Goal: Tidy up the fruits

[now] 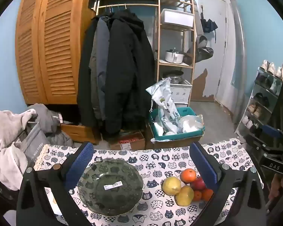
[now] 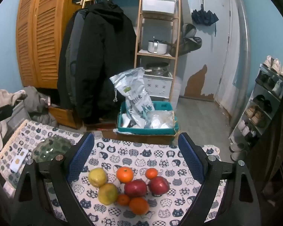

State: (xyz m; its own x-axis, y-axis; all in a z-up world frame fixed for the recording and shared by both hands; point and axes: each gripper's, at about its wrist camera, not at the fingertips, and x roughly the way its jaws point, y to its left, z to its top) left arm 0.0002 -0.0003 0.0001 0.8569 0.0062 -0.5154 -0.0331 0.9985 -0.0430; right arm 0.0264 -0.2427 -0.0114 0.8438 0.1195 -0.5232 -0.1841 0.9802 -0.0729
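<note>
A dark glass plate (image 1: 111,187) with a barcode sticker lies on the cat-print tablecloth (image 1: 156,160), between the blue pads of my open left gripper (image 1: 141,162). To its right sits a pile of fruit: two yellow pears (image 1: 171,185), oranges (image 1: 188,175) and a red apple (image 1: 198,184). In the right wrist view my right gripper (image 2: 135,156) stands open above that pile: two yellow pears (image 2: 97,177), two red apples (image 2: 135,188), several oranges (image 2: 124,174). The plate (image 2: 51,149) shows at left. Neither gripper holds anything.
Beyond the table's far edge stand a teal crate (image 1: 176,131) with bags, hanging dark coats (image 1: 118,75), a wooden shelf (image 1: 176,37) with pots, and a shoe rack (image 1: 262,101) at right. Grey laundry (image 1: 11,137) is piled at left. A small card (image 2: 18,163) lies near the plate.
</note>
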